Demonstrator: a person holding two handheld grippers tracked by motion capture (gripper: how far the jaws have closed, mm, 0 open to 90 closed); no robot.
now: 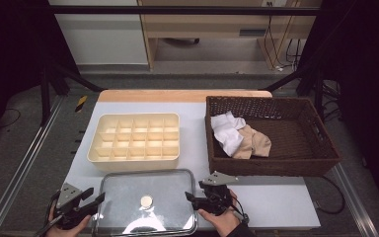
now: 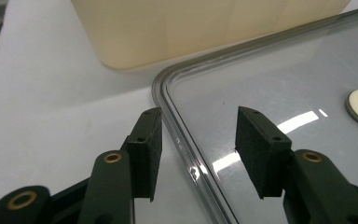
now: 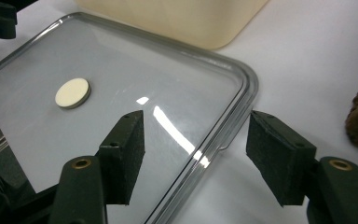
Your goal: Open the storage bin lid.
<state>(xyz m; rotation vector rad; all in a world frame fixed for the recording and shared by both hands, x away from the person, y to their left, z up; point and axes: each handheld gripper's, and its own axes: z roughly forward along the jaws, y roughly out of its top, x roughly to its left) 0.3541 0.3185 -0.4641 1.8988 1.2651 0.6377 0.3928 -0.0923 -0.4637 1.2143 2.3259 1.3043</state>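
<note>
We hold the left gripper (image 1: 98, 198) at the left short edge of the clear lid (image 1: 145, 207) and the right gripper (image 1: 191, 198) at its right short edge, so the lid lies between our two hands with its long axis running from one gripper to the other. The lid rests flat on the white table (image 1: 276, 202) at the near edge, just in front of the cream divided tray (image 1: 134, 138), its round knob (image 1: 146, 201) near the middle. In the left gripper view our jaws stand apart and straddle the lid's rim (image 2: 177, 135), one pad outside it, one above the clear panel, neither pressing. In the right gripper view the jaws are likewise apart across the rim near a rounded corner (image 3: 247, 79). Both hands sit about equally near, so we judge the next move is closing on both rims together. The brown basket (image 1: 321, 153) with cloths (image 1: 234, 134) stands to the right, well apart.
</note>
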